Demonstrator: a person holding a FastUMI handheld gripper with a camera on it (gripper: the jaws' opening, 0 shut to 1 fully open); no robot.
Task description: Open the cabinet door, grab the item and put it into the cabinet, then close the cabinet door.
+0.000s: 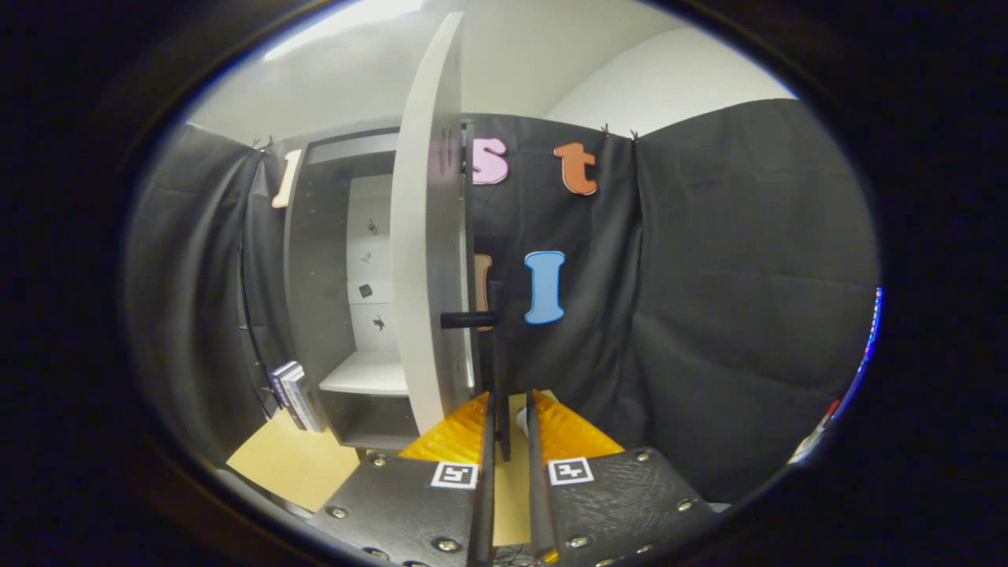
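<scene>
The grey cabinet [315, 299] stands ahead on the left with its door [425, 260] swung wide, seen nearly edge-on. A white shelf [366, 374] shows inside. The door's black handle [498, 346], a vertical bar on a short post, runs down between my fingers. My gripper [510, 429] is narrowly open around the bar's lower end. The bar lies against the left finger [465, 429], and a slit of table shows between it and the right finger [563, 429]. A small white thing [521, 421] peeks just beyond the fingers; I cannot tell what it is.
A few thin boxes or books [293, 394] lean against the cabinet's left side on the tan tabletop [291, 465]. Black cloth walls close in behind and to the right.
</scene>
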